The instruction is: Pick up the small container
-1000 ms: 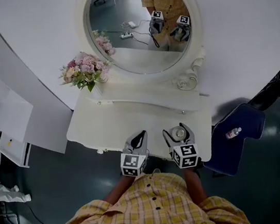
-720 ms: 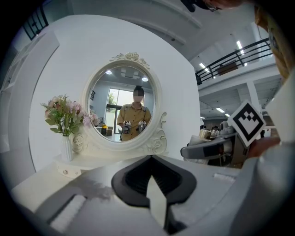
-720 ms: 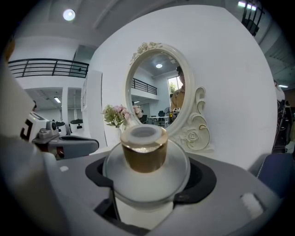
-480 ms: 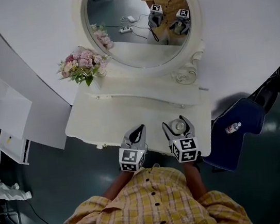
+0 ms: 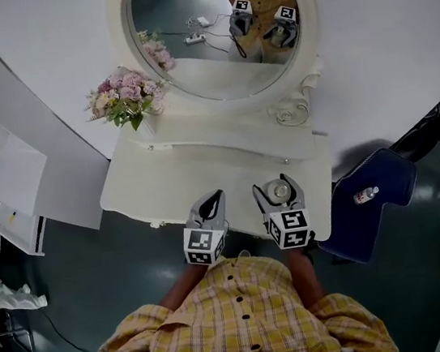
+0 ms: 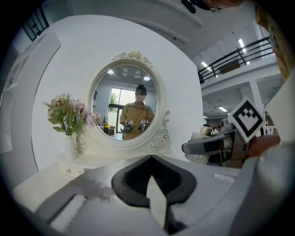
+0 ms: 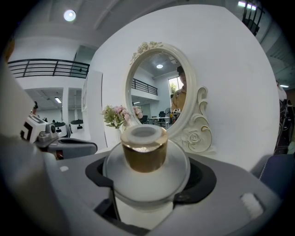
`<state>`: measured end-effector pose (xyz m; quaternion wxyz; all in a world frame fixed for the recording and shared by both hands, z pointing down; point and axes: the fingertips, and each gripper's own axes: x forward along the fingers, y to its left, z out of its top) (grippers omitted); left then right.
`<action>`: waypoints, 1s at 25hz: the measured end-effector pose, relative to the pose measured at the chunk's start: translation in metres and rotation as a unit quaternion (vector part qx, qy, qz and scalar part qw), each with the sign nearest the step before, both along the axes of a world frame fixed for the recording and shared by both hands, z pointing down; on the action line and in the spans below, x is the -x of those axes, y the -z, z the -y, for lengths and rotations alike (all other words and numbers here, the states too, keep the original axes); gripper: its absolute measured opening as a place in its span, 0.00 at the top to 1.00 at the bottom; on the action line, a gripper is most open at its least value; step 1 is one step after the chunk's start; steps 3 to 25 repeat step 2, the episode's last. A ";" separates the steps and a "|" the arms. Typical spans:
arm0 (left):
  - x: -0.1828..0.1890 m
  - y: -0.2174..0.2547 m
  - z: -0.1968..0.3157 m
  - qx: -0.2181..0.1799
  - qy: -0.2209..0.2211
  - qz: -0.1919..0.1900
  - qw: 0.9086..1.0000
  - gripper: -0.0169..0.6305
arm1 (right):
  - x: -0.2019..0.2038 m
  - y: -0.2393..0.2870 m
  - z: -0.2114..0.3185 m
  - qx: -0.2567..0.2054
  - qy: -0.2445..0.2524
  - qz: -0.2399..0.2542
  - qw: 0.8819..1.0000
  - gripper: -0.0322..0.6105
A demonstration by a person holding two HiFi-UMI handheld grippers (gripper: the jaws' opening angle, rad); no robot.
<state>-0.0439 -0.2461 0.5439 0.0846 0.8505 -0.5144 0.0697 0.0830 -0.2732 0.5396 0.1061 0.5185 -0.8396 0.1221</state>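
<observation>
The small container (image 7: 144, 152) is a round frosted jar with a gold cap. It sits between the jaws of my right gripper (image 7: 147, 171), which is shut on its body. From the head view the small container (image 5: 278, 192) is over the front right part of the white dressing table (image 5: 165, 191), inside my right gripper (image 5: 279, 195). My left gripper (image 5: 210, 208) hovers beside it on the left, over the table's front edge. In its own view my left gripper (image 6: 152, 162) has its jaws pressed together with nothing between them.
An oval mirror (image 5: 210, 25) stands at the back of the table and reflects the person and both grippers. A vase of pink flowers (image 5: 125, 97) is at the back left. A dark blue seat (image 5: 384, 179) with a small bottle (image 5: 364, 194) stands to the right, white shelves (image 5: 0, 187) to the left.
The head view has drifted a little. Both grippers hold much the same place over the table's front edge, the right still shut on the container.
</observation>
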 end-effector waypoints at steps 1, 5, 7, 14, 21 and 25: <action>0.000 -0.001 0.001 0.001 0.000 0.000 1.000 0.98 | 0.000 0.000 0.001 0.000 0.000 0.000 1.000 0.42; 0.001 -0.001 0.002 0.001 -0.001 0.000 1.000 0.97 | 0.000 -0.001 0.002 0.001 -0.001 0.001 1.000 0.42; 0.001 -0.001 0.002 0.001 -0.001 0.000 1.000 0.97 | 0.000 -0.001 0.002 0.001 -0.001 0.001 1.000 0.42; 0.001 -0.001 0.002 0.001 -0.001 0.000 1.000 0.97 | 0.000 -0.001 0.002 0.001 -0.001 0.001 1.000 0.42; 0.001 -0.001 0.002 0.001 -0.001 0.000 1.000 0.97 | 0.000 -0.001 0.002 0.001 -0.001 0.001 1.000 0.42; 0.001 -0.001 0.002 0.001 -0.001 0.000 1.000 0.97 | 0.000 -0.001 0.002 0.001 -0.001 0.001 1.000 0.42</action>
